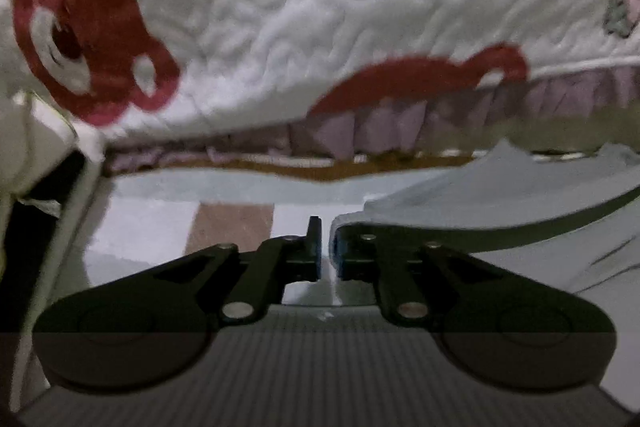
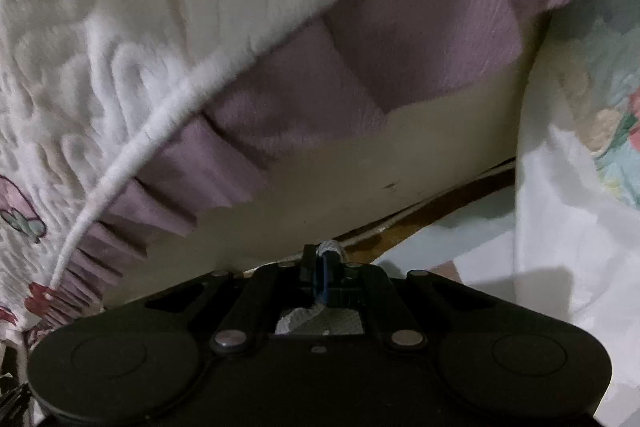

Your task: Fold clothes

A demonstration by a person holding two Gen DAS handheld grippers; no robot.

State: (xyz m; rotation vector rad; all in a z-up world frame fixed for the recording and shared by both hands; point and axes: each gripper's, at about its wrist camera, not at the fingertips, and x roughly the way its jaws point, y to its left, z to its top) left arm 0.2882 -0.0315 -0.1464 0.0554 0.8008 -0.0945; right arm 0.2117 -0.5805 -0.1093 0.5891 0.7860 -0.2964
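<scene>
Beside the quilted bed [image 2: 120,27], right tool [image 2: 326,269] pinching white cloth [image 2: 330,247]

Ahead of your left jaws, the pale grey cloth garment [image 1: 500,195] looks smooth and matt. Beyond it, the white quilted bedspread [image 1: 340,7] is puckered and soft, with a pleated mauve fabric frill [image 1: 392,127]. Between your right jaws, a white knitted cloth edge [image 2: 330,247] looks ribbed. Both gripper frames are matt black plastic with dull metal rivets.
</scene>
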